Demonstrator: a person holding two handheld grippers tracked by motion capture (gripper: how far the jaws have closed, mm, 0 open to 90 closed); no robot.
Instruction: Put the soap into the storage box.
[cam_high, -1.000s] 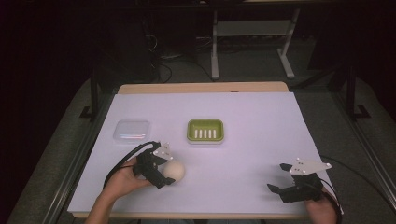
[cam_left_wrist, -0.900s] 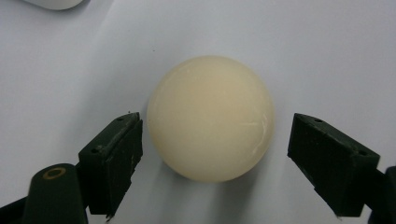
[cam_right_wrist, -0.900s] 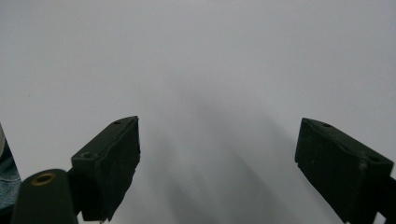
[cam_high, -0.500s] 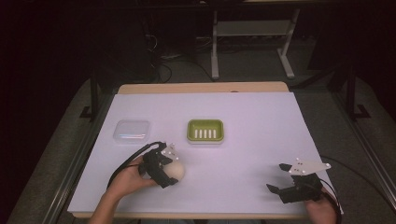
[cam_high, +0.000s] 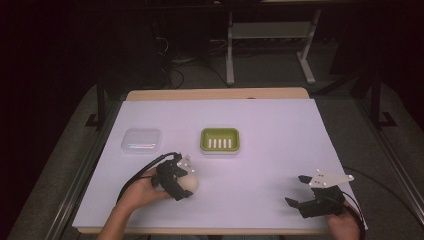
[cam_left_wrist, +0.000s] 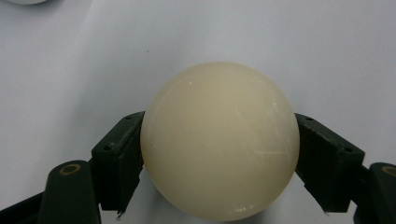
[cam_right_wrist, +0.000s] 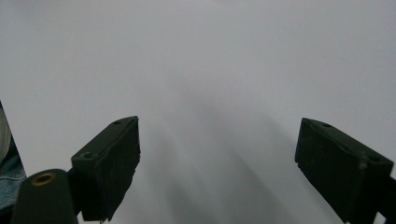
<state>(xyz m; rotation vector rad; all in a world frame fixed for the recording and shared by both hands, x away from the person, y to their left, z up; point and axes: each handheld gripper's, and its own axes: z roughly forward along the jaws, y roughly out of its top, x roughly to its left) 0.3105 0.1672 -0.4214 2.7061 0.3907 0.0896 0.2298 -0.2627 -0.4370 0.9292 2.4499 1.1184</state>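
Observation:
A cream-coloured ball (cam_left_wrist: 219, 140) sits between the jaws of my left gripper (cam_left_wrist: 219, 158), which press on both its sides. In the high view the ball (cam_high: 189, 183) and left gripper (cam_high: 181, 181) are at the table's front left. A green soap dish (cam_high: 219, 140) with slots lies mid-table, beyond the ball. My right gripper (cam_high: 299, 191) rests at the front right, its jaws wide apart over bare white table (cam_right_wrist: 219, 70) with nothing between them.
A clear plastic lid or box (cam_high: 141, 140) lies left of the green dish. The white table cover (cam_high: 280, 130) stretches wide between the two grippers. A metal stand (cam_high: 270, 35) is on the floor behind the table.
The left gripper with the ball has shifted slightly toward the front of the table. The right gripper has stayed in place.

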